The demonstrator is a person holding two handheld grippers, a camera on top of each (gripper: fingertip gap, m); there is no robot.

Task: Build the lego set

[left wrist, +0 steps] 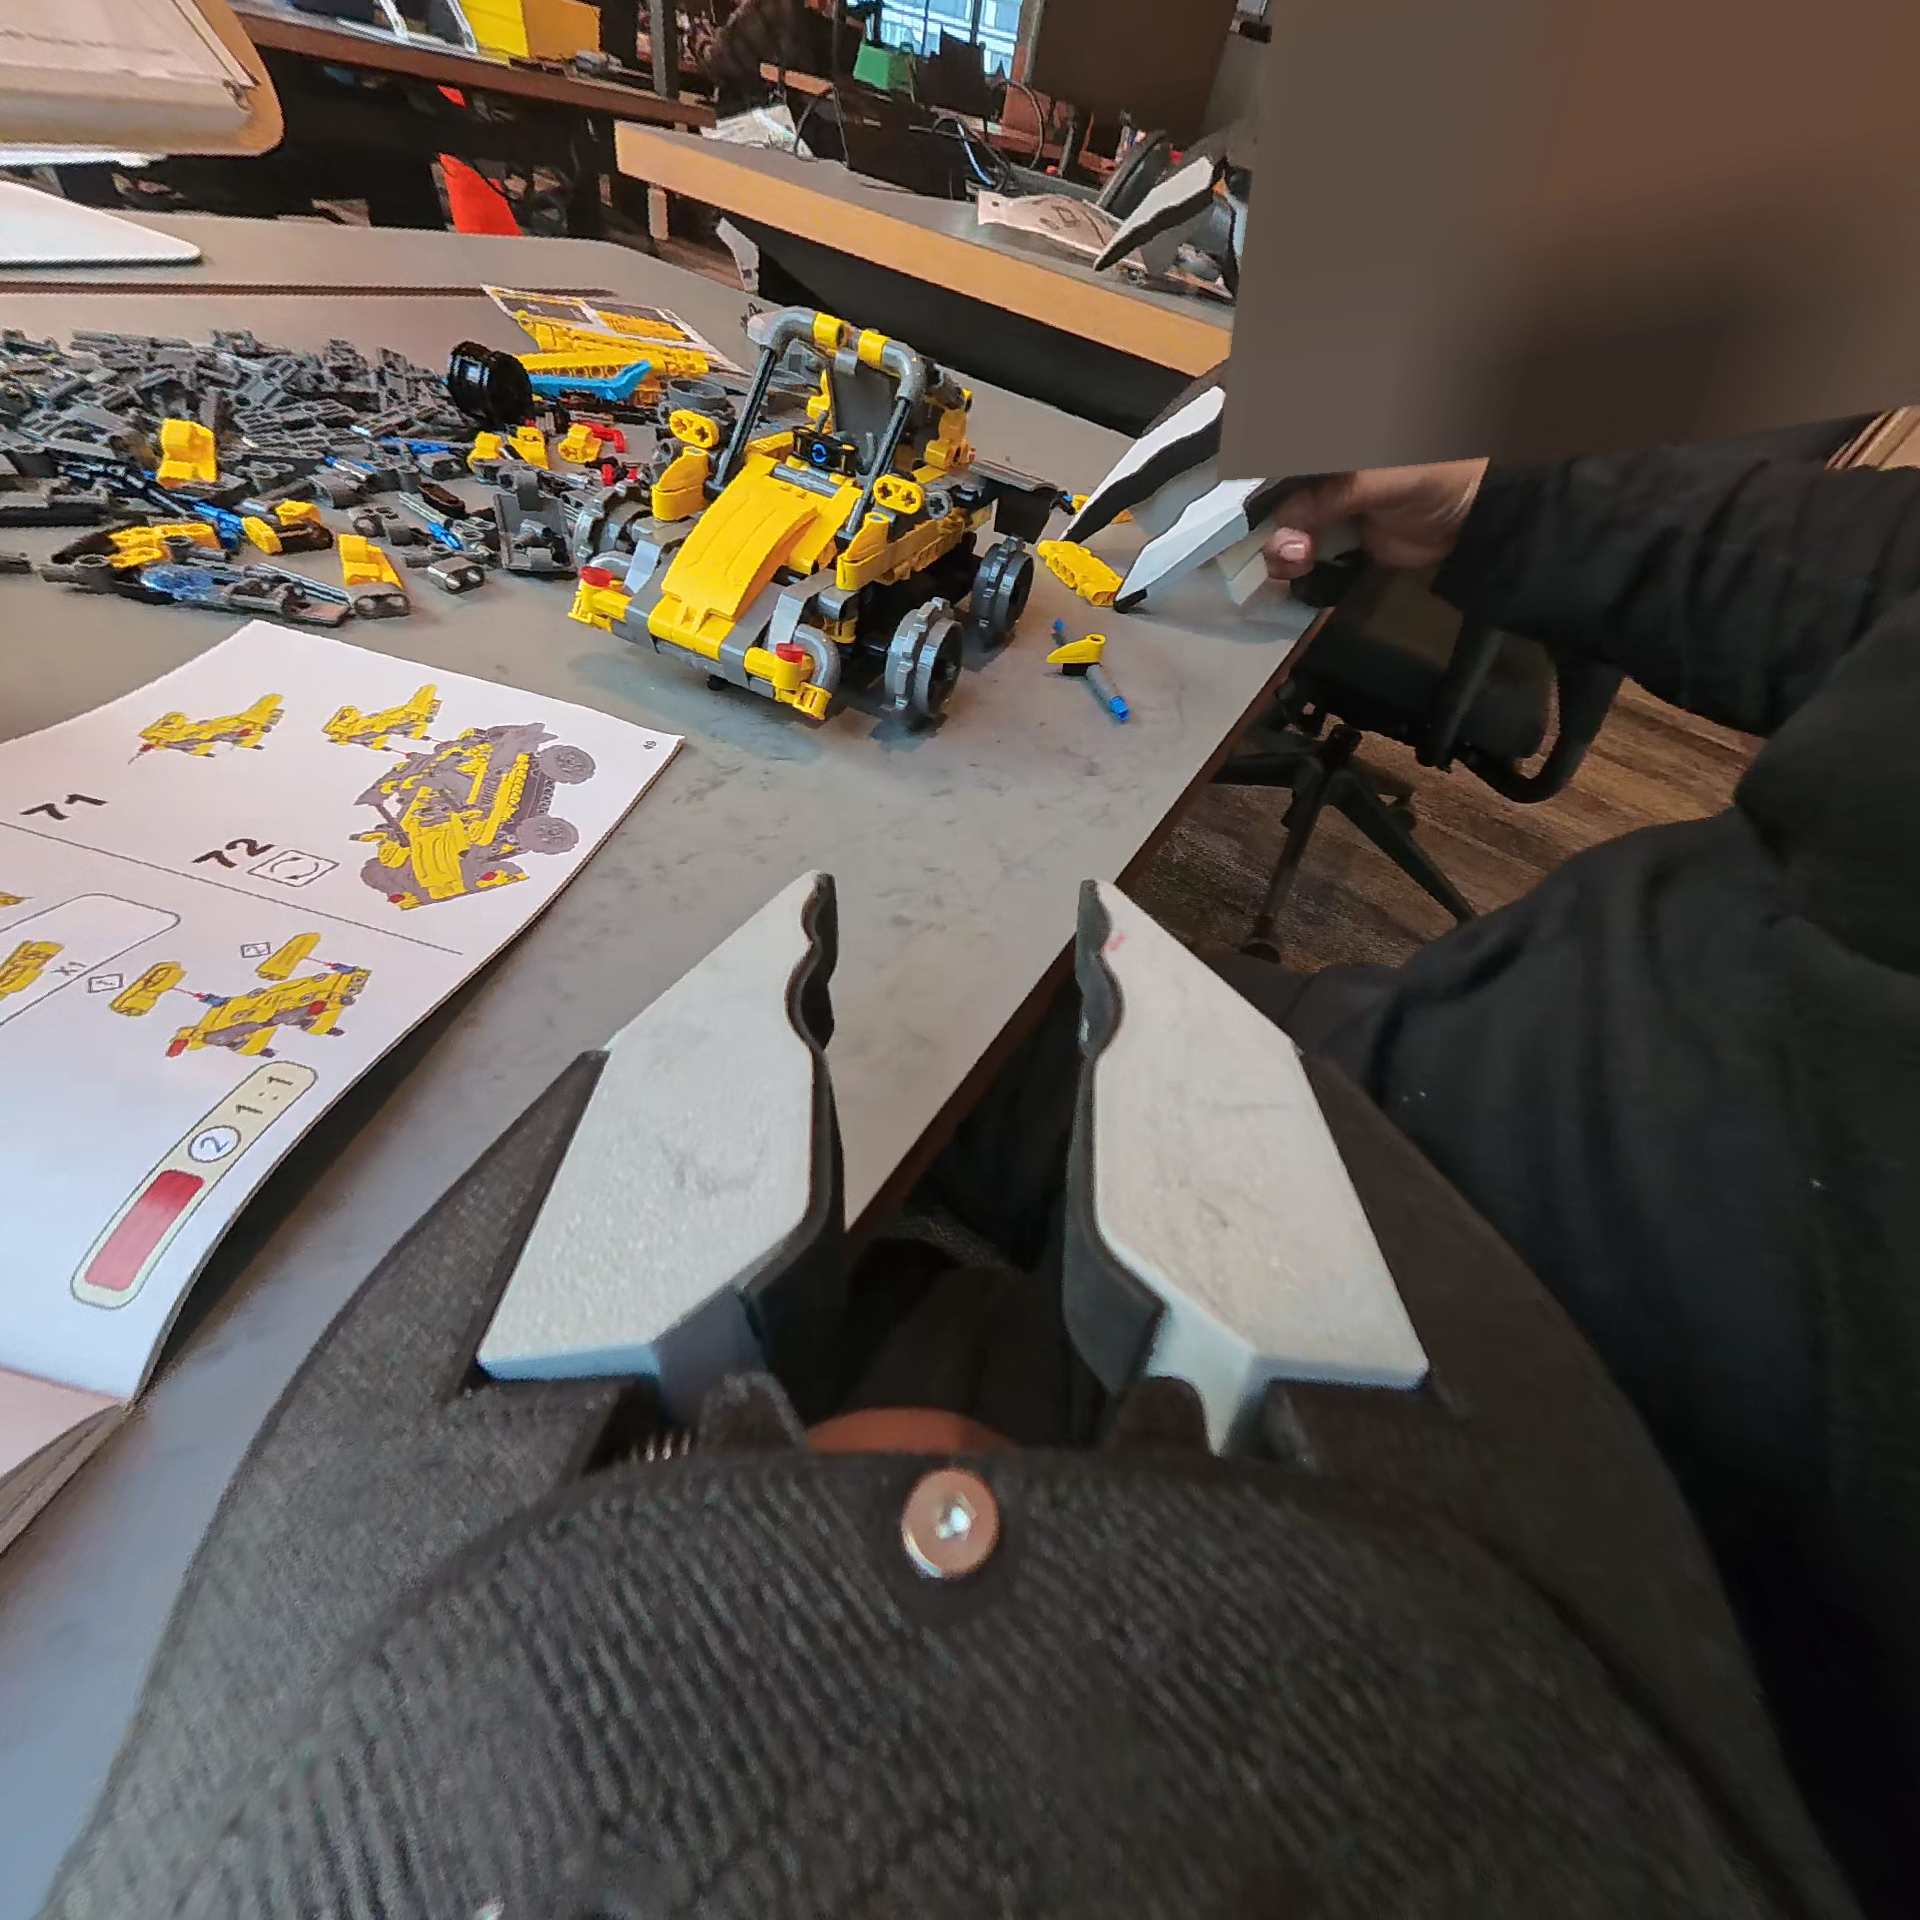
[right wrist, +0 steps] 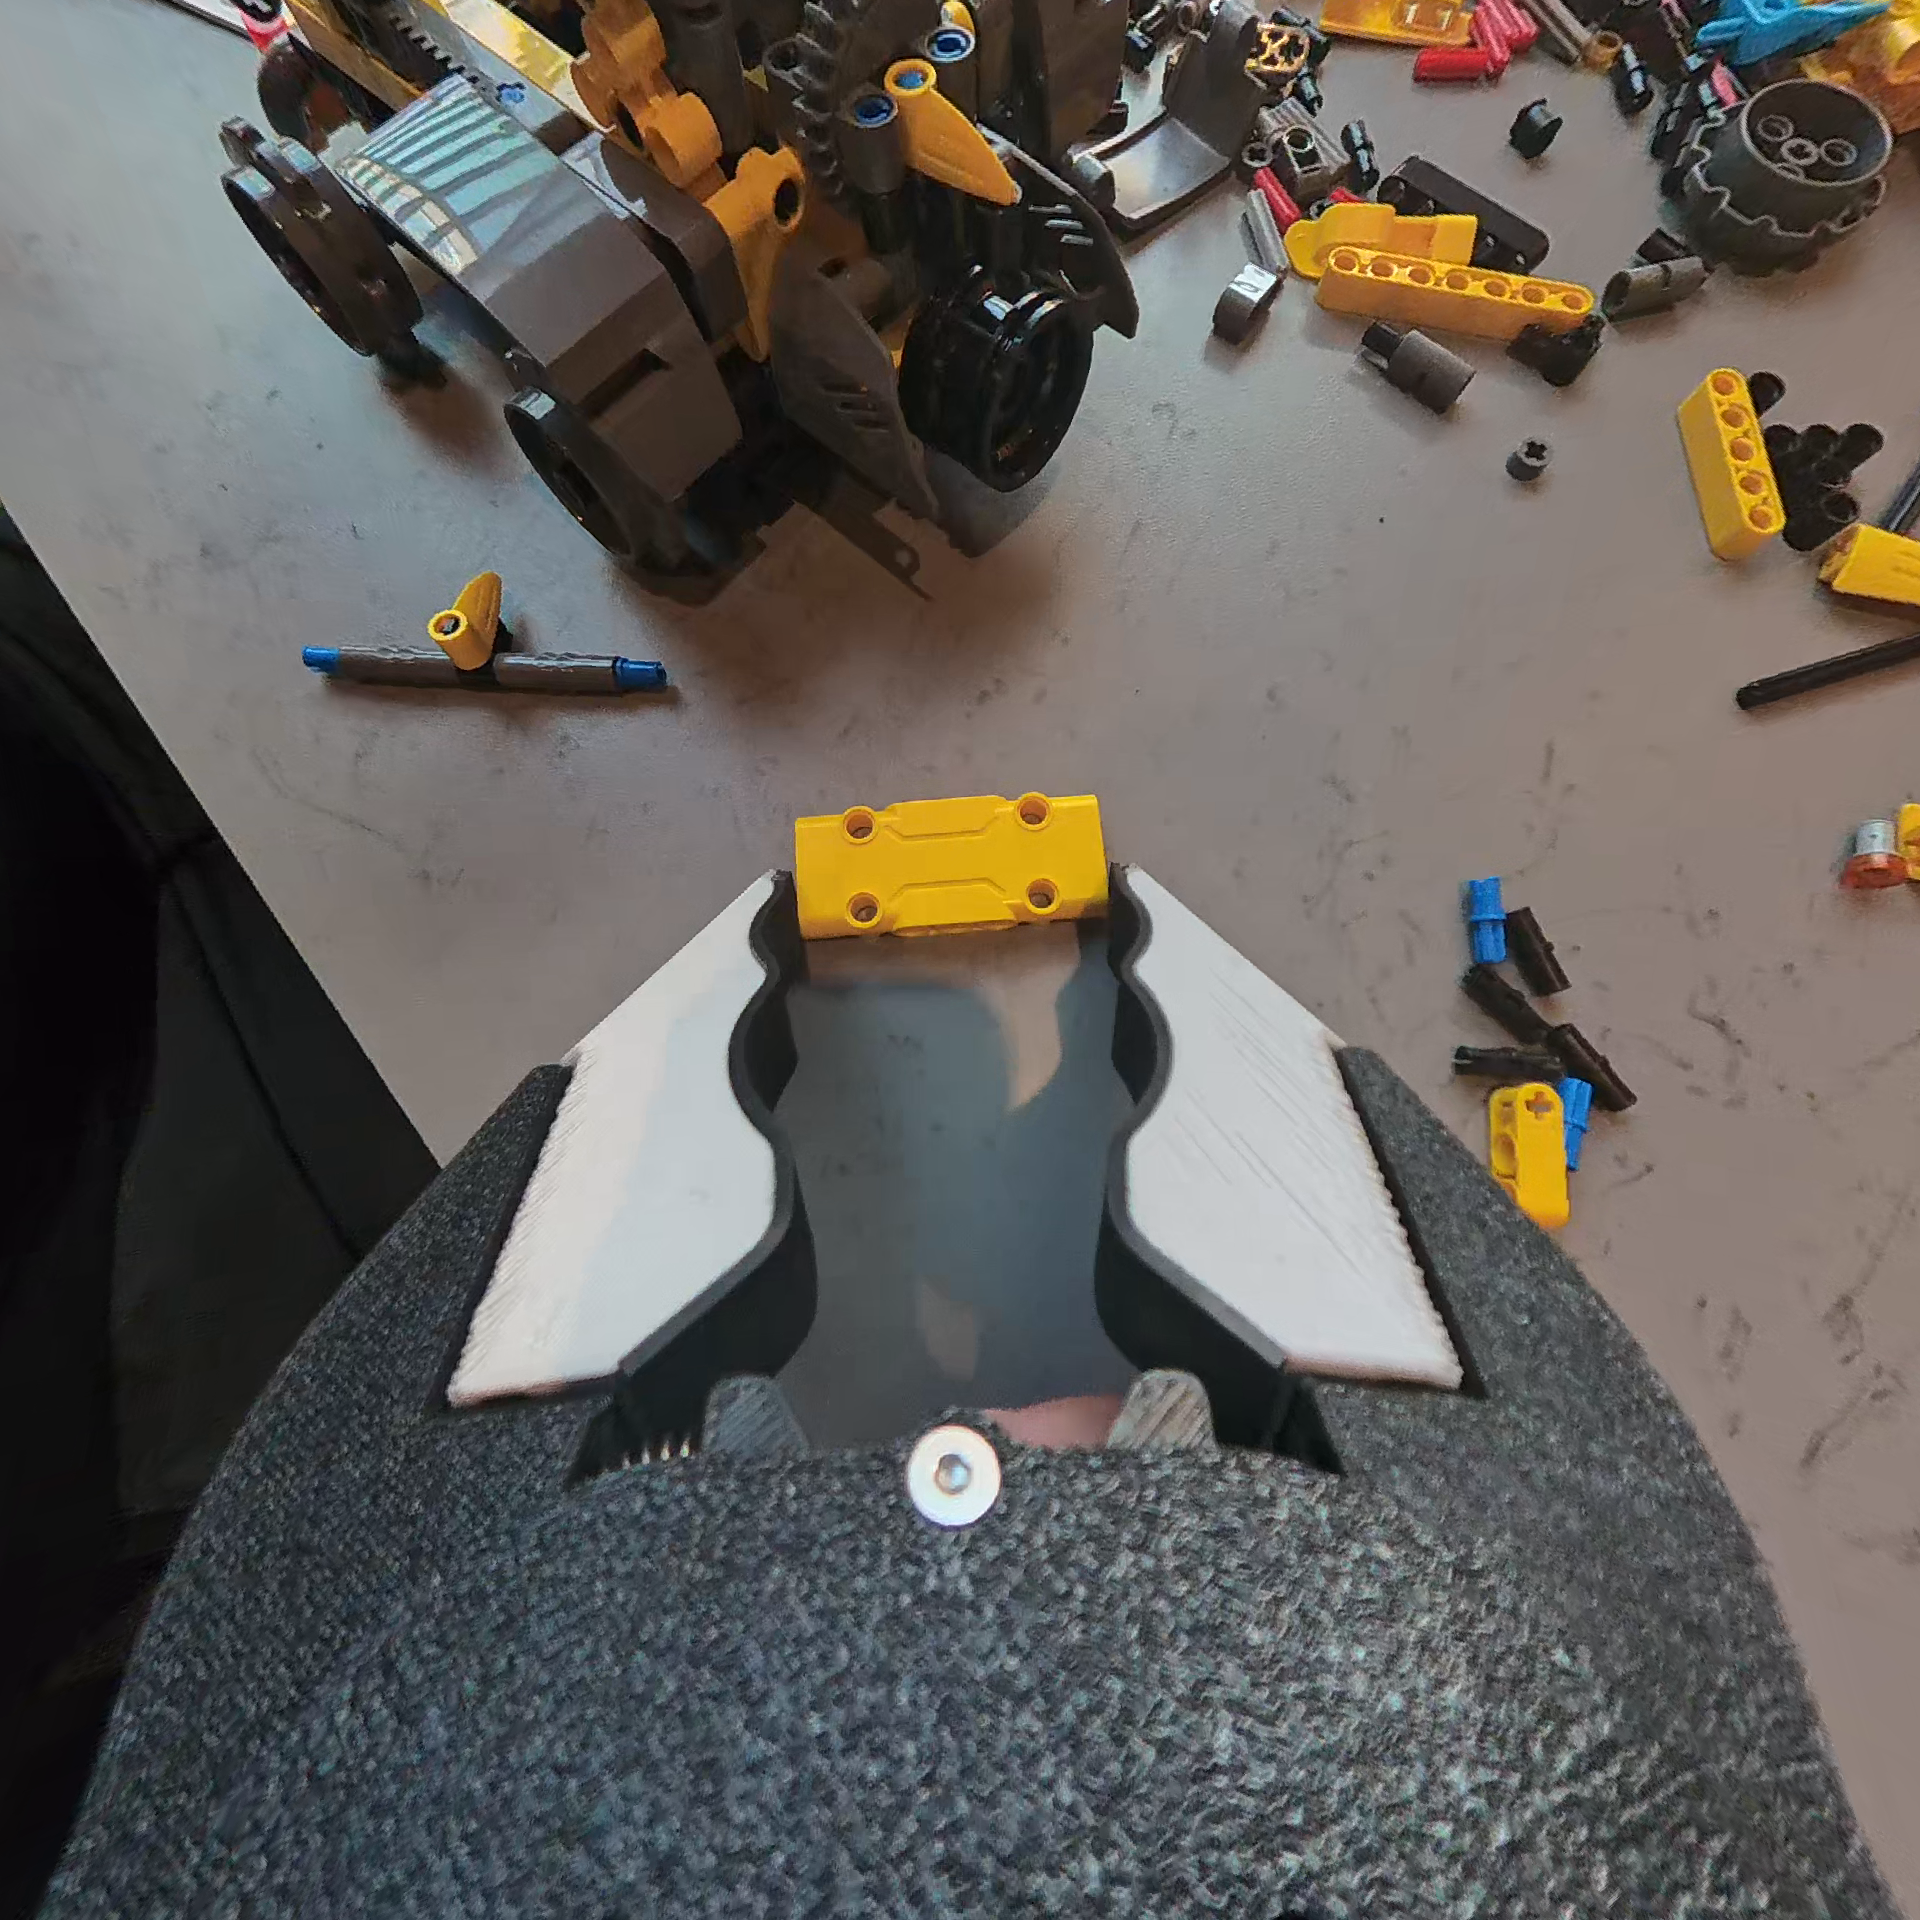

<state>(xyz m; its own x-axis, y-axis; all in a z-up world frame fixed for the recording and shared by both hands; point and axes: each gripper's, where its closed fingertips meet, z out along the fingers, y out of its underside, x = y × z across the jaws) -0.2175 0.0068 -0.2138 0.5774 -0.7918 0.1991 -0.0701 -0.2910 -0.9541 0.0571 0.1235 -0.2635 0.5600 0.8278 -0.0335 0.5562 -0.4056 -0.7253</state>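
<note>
**Clerk:** Item one, right gripper (right wrist: 948, 883)?

**Operator:** I read it as parted wide, tips on either side of one yellow panel piece (right wrist: 945, 864) with four pin holes. The piece lies between the fingertips (right wrist: 764, 904), on or just above the grey table (right wrist: 1195, 748) near its edge. Whether the pads are pressing its ends, I cannot tell.

**Clerk:** Item two, left gripper (left wrist: 951, 914)?

**Operator:** Half open, nothing in it, hanging over the table edge just beside the open instruction booklet (left wrist: 312, 883).

**Clerk:** Other stock?

**Operator:** One part-built yellow and grey vehicle (left wrist: 800, 551). One axle assembly (right wrist: 483, 665) with blue ends and a yellow tab, lying between vehicle and table edge. Two yellow beams (right wrist: 1455, 281) in view to my right, one long, one short. One loose dark wheel hub (right wrist: 1808, 156) far right. A small cluster of black and blue pins (right wrist: 1527, 997) beside the right finger; too tangled to count. A large heap of grey parts (left wrist: 208, 405) beyond the booklet, uncounted.

**Clerk:** Hazards?

**Operator:** My judgement: the panel is caught only at the fingertips, so a shallow or uneven squeeze could pivot it out. It sits near the edge; a slip toward me could drop it off the table. A wide swing could also sweep the pins.
</note>
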